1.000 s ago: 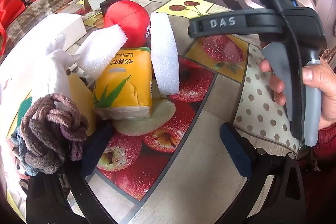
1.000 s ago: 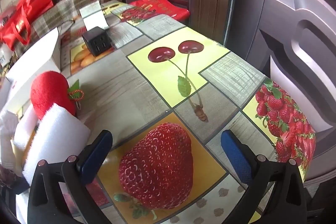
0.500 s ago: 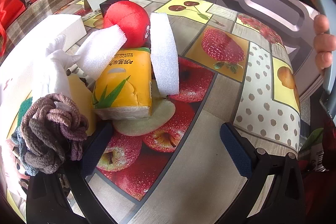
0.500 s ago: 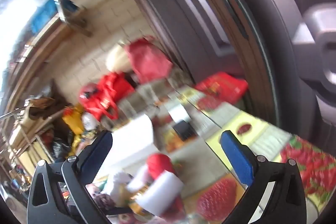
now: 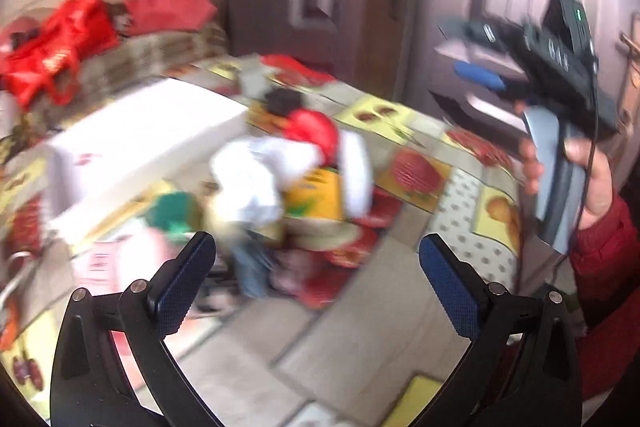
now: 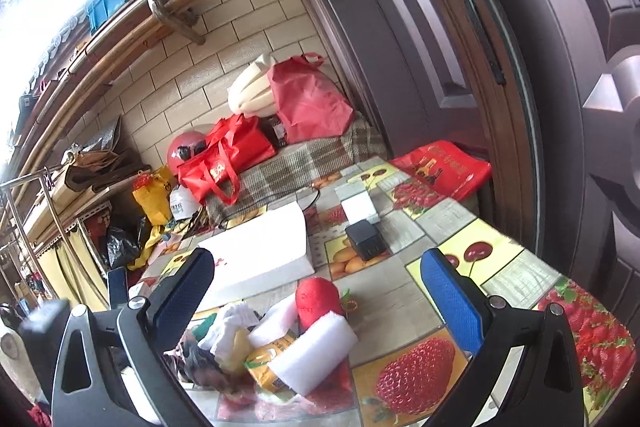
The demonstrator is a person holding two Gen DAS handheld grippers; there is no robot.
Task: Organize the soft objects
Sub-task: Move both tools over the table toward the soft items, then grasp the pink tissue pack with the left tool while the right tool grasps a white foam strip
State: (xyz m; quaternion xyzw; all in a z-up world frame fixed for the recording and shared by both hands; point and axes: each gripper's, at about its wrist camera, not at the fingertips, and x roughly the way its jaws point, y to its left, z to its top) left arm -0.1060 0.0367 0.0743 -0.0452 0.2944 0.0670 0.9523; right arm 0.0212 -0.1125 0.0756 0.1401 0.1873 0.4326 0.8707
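Observation:
A pile of soft things lies on the fruit-print table [image 6: 500, 287]. It holds a red plush toy [image 6: 318, 301], two white foam blocks [image 6: 316, 351], a yellow tissue pack [image 6: 268, 367], a white cloth [image 6: 230, 323] and a brown knitted cloth [image 6: 200, 359]. My right gripper [image 6: 318, 275] hangs open above and behind the pile, holding nothing. The left wrist view is motion-blurred. There my left gripper [image 5: 316, 259] is open and empty, raised back from the red toy [image 5: 314, 131] and tissue pack [image 5: 316, 197].
A white box [image 6: 260, 251] stands just behind the pile, with a black cube [image 6: 366, 239] to its right. Red bags [image 6: 228, 155] sit on a checked bench by the brick wall. A hand [image 5: 592, 179] in a red sleeve holds the other gripper's handle at the right.
My left gripper has pulled up and away from the pile, so the objects look smaller and blurred. My right gripper rose from near the table and now looks down on the pile.

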